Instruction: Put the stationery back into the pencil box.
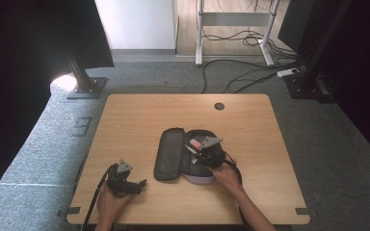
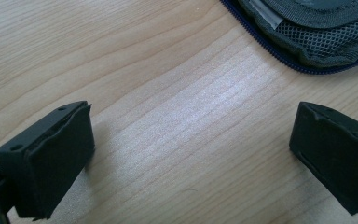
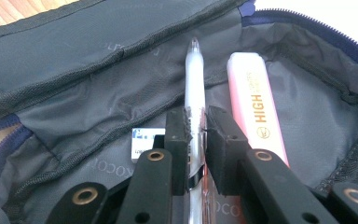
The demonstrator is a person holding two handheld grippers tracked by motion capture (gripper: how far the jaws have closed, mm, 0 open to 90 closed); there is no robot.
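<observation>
Pen [image 3: 195, 88]: clamped between right gripper [image 3: 196, 122] jaws, inside open pencil case [image 1: 173, 155].
Highlighter [image 3: 254, 105]: just beside pen.
Left gripper [image 2: 191, 154]: jaws apart over bare table [image 1: 250, 125].

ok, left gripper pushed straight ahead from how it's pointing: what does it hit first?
Probably the open pencil case. The left gripper stands open over bare table, with the case's zipped edge ahead, slightly right. Depth is unclear.

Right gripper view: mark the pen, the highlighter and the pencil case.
pen [image 3: 194, 74], right gripper view, on its translucent barrel above the jaws.
highlighter [image 3: 254, 105], right gripper view, on its pink body by the lettering.
pencil case [image 3: 88, 51], right gripper view, on the open flap.
</observation>
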